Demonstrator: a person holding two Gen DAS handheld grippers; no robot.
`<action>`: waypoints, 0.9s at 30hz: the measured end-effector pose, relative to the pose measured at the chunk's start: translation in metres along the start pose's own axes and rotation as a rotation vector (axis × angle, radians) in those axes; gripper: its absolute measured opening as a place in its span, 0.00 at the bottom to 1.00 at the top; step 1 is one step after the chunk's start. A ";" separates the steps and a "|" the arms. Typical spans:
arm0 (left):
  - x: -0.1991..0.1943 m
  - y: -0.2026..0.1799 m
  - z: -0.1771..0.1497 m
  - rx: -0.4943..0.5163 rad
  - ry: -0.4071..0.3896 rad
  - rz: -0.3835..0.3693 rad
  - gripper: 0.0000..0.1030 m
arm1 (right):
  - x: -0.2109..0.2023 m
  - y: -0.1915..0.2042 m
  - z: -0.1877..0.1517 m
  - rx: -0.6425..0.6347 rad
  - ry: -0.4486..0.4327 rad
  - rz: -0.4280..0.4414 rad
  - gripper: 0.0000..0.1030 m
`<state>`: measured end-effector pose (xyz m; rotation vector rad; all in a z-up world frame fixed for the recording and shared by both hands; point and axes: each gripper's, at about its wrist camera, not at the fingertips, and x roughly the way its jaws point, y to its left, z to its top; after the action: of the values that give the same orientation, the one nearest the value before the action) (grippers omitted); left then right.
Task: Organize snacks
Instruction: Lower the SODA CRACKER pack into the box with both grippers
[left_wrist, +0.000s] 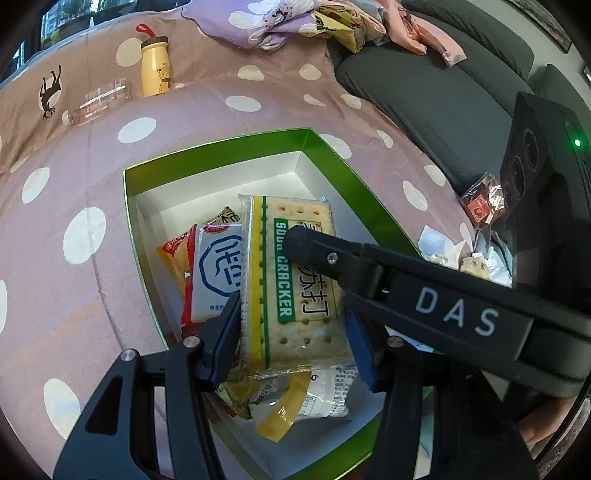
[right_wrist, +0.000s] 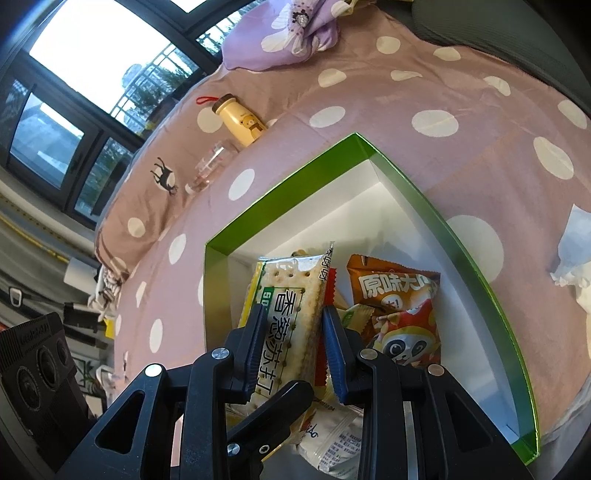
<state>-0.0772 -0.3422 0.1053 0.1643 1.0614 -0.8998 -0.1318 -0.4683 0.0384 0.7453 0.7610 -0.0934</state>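
A soda cracker packet (left_wrist: 295, 280) is held over a green-rimmed white box (left_wrist: 207, 158). My left gripper (left_wrist: 291, 332) is shut on the packet's near end, fingers on both long edges. My right gripper (right_wrist: 295, 343) is also shut on the same cracker packet (right_wrist: 288, 314), and its arm crosses the left wrist view over the packet. Inside the box lie a blue-and-white packet (left_wrist: 218, 273), an orange panda snack bag (right_wrist: 399, 306) and a white packet (right_wrist: 332, 443) under the grippers.
The box (right_wrist: 461, 236) sits on a pink polka-dot cover. A yellow bear bottle (left_wrist: 155, 66) and a clear bottle (left_wrist: 99, 103) lie at the far left. Crumpled tissue (left_wrist: 443, 247) and a small wrapped snack (left_wrist: 484, 199) lie right of the box. A dark sofa cushion (left_wrist: 424, 96) is at the right.
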 end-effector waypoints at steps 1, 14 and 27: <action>0.001 0.000 0.000 -0.001 0.003 0.001 0.52 | 0.001 -0.001 0.000 0.001 0.001 -0.001 0.32; 0.007 0.003 0.001 -0.020 0.024 -0.009 0.53 | 0.005 -0.003 0.000 0.004 0.000 -0.004 0.32; 0.016 0.012 0.002 -0.081 0.070 -0.054 0.54 | 0.011 -0.014 0.000 0.012 0.015 -0.006 0.32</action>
<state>-0.0645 -0.3445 0.0900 0.1004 1.1707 -0.9035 -0.1286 -0.4762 0.0234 0.7555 0.7778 -0.0975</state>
